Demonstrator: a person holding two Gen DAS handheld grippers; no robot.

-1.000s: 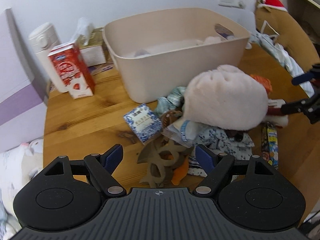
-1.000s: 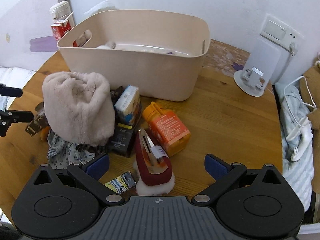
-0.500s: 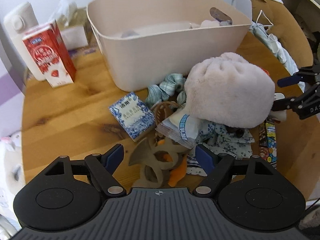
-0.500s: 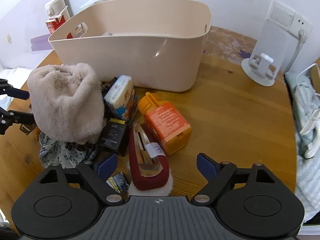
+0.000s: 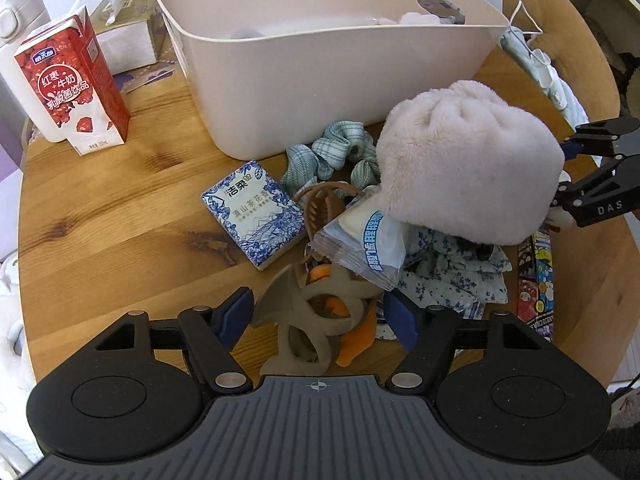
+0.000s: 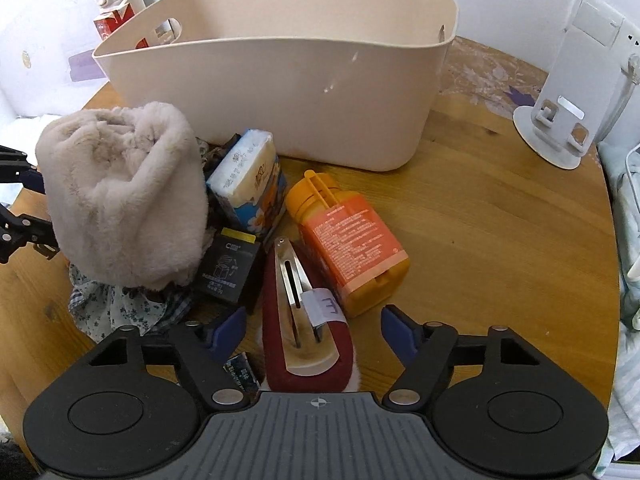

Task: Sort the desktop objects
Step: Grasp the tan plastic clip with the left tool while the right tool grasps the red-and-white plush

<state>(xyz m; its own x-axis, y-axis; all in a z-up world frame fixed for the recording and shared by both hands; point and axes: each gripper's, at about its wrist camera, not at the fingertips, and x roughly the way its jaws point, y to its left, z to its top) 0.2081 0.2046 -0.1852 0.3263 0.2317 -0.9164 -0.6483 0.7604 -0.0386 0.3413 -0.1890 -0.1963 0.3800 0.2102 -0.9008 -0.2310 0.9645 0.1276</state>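
I see the beige bin (image 5: 332,92) at the back of the round wooden table (image 5: 112,216), holding some pale items low inside that I cannot identify. My left gripper (image 5: 318,316) is spread wide, its blue pads either side of a tan hair claw (image 5: 308,320) that lies over something orange; neither pad touches it. Just beyond lie a blue-and-white tissue pack (image 5: 254,212), a snack wrapper (image 5: 364,246) and the fluffy pink hat (image 5: 468,160) on floral cloth (image 5: 452,276). A red milk carton (image 5: 72,84) stands left of the bin. My right gripper (image 6: 312,330) is also wide, straddling a dark red hair clip (image 6: 306,320) without gripping it; the orange bottle (image 6: 348,236) lies just beyond. Compared with a second ago, both grippers have come in closer and lower over the pile, and nothing on the table has shifted.
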